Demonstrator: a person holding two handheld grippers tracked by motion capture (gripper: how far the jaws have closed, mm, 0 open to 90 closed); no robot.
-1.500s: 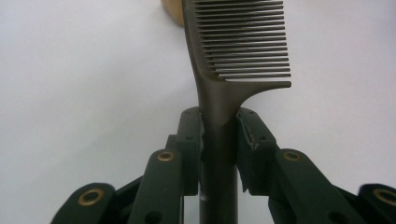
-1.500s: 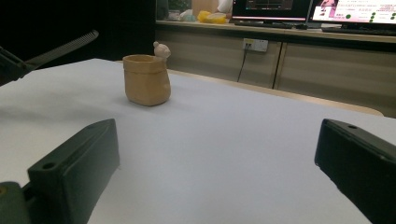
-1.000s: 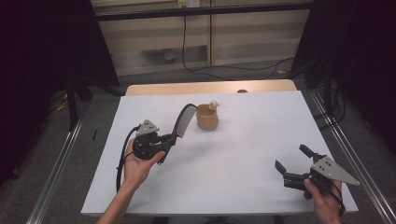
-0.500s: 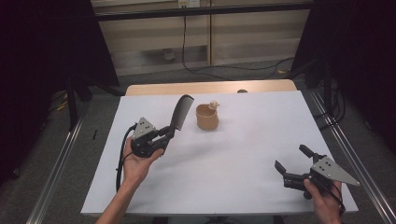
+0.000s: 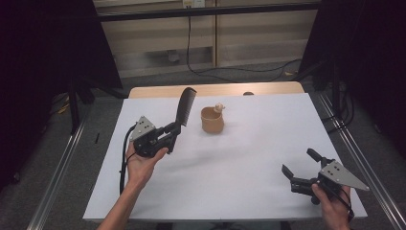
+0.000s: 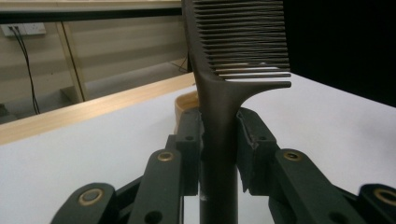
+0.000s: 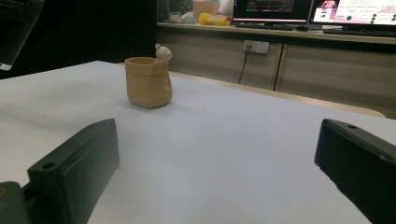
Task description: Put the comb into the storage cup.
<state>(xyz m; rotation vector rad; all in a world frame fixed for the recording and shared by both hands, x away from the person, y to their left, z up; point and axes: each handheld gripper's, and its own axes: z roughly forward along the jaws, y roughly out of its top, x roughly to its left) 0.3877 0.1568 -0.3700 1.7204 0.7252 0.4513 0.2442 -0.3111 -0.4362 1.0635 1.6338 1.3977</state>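
High view: left hand-held gripper (image 5: 173,130) raised over the left-centre of the bench (image 5: 249,201), palm under it, forearm coming in from the near edge. Jaws clamped on the handle of a black comb (image 5: 185,106), which stands nearly upright, tilted a bit right, teeth end pointing far. Tan cup (image 5: 212,120) with a small pale figure on its rim sits on the bench just right of the comb, toward the far side, apart from it. Right hand-held gripper (image 5: 300,169) low at the near-right corner, jaws spread wide, empty, pointing left and far. Bench has a white cover, wood edge showing at the far side. Dark curtains left and right, pale panelled wall at the back with a cable hanging down it.

Left gripper view: both black jaws pressed tight on the comb (image 6: 219,116) handle; teeth run to the right above them. Cup rim just visible behind the left jaw. Wall socket with cables at upper left.

Right gripper view: jaws far apart, nothing between them. Cup (image 7: 148,81) stands ahead and to the left on the white surface. Lit monitors (image 7: 352,10) on a counter at the back; screen text too small to read.
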